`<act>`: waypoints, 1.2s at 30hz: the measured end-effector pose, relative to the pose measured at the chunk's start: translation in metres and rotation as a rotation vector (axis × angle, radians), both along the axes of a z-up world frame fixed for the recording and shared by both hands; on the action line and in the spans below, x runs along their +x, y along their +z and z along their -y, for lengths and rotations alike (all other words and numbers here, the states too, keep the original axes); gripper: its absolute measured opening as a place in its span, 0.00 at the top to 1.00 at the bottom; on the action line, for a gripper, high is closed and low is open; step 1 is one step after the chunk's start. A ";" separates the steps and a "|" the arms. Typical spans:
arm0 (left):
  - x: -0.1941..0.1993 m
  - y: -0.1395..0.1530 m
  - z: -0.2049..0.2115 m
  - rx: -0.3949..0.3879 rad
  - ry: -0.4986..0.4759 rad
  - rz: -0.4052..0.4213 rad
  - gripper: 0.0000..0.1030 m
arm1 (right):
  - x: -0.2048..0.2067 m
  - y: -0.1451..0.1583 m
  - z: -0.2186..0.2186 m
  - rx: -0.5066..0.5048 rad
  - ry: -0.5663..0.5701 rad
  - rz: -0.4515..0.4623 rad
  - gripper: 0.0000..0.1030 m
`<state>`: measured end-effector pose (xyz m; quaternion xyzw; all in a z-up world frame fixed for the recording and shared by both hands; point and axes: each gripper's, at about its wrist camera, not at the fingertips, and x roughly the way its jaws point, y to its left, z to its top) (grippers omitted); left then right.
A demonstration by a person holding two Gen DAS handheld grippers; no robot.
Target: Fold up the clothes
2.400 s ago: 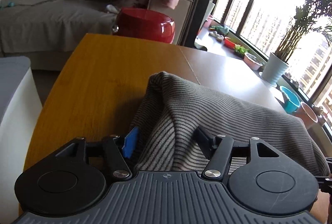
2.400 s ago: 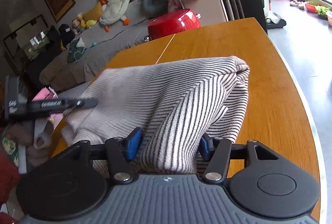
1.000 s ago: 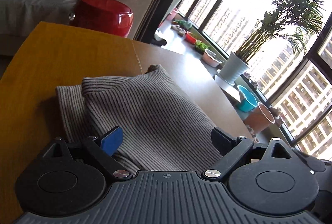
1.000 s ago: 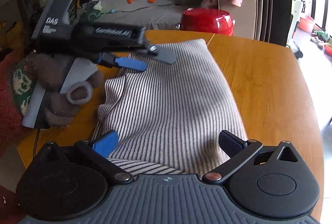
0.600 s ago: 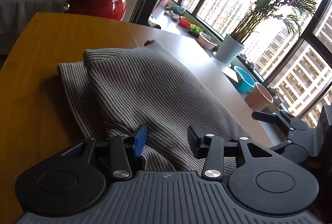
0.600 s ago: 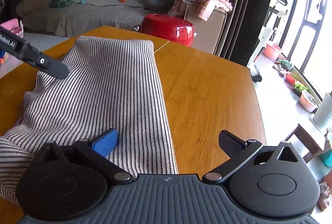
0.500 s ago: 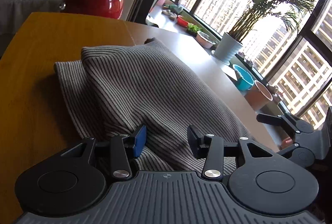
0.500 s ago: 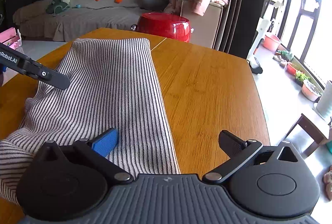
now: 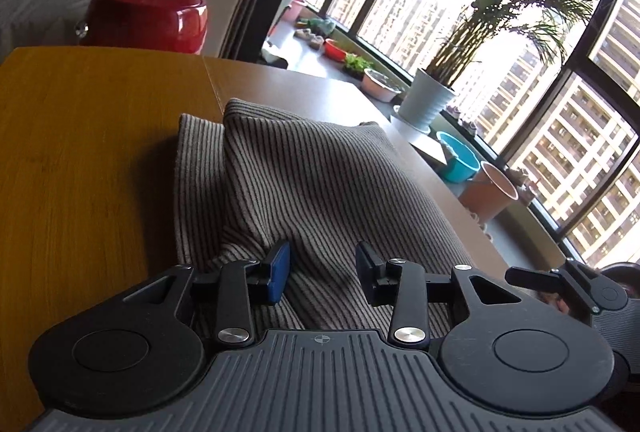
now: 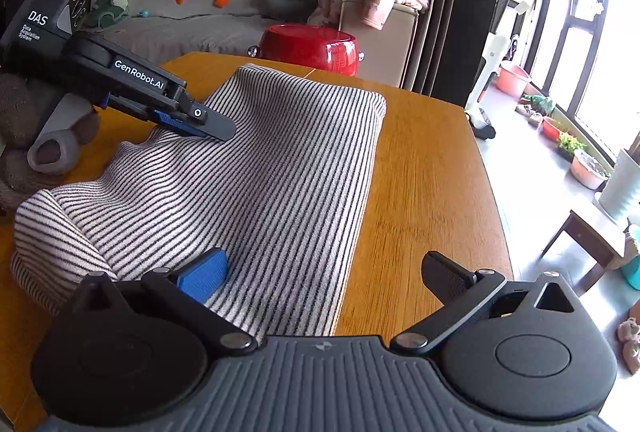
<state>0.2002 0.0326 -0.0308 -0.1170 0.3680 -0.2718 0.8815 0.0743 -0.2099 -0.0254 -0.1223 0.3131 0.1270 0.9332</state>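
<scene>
1. The striped knit garment point(image 10: 256, 167) lies on the wooden table point(image 10: 424, 167) folded into a long panel. One straight edge runs away from the right tongs point(image 10: 324, 272), and a looser bunched end sits to their left.

2. The left tongs point(image 9: 322, 268) are narrowed to a small gap with a raised ridge of the knit between the pads. Judging from both views, they are pinching the cloth: in the right wrist view the left tongs point(image 10: 188, 119) sit at the garment's far left edge and lift it into a small peak.

3. The right tongs are spread wide and hold nothing. The blue pad point(image 10: 202, 274) rests on or just above the stripes, I cannot tell which. The black pad point(image 10: 448, 274) hangs over bare wood just past the straight edge.

4. The step in hand looks like taking hold for a further fold or for straightening the panel. The pictures do not settle which.

5. To do it well, the left tongs' pinch should gather every layer, not only the top one, or the panel will slide apart when raised.

6. The right tongs would need to straddle the near edge and close on all layers at a matching point, so both sides rise level.

7. The knit is soft and stretchy, so a slow, even lift should keep the stripes parallel and the bunched end from dragging.
</scene>
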 end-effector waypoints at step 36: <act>-0.054 -0.007 -0.019 0.015 0.068 0.030 0.17 | 0.065 -0.018 0.022 0.236 -0.017 -0.122 0.00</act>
